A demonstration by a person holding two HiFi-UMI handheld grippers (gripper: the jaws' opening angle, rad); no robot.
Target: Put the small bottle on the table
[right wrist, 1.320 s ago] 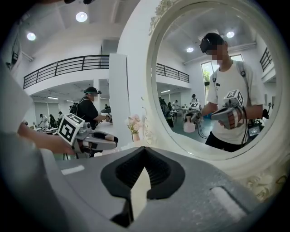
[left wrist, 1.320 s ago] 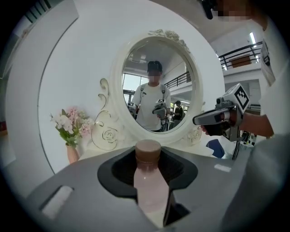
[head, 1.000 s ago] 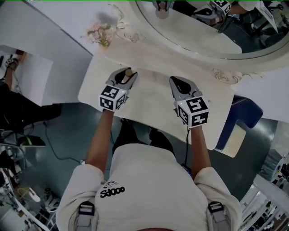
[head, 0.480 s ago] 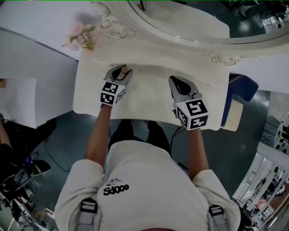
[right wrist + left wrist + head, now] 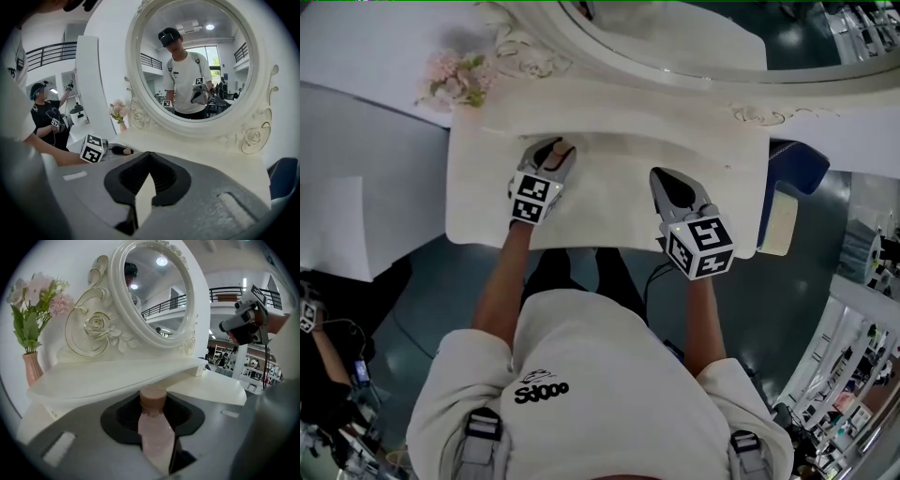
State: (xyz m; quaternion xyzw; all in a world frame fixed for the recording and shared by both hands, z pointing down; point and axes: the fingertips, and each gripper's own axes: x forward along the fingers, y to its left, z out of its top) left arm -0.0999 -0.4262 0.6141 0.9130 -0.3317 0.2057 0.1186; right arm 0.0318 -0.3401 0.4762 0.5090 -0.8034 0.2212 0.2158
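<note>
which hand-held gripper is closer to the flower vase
Left. The left hand-held gripper, holding the bottle, sits just right of the vase, nearer the person; the right hand-held gripper is farther right, beyond the left one.

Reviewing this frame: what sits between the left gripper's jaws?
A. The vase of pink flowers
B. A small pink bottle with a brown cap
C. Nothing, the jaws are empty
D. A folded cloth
B: the left gripper view shows the left gripper closed on the small pink bottle, whose brown cap rises between the jaws above the white table.
</note>
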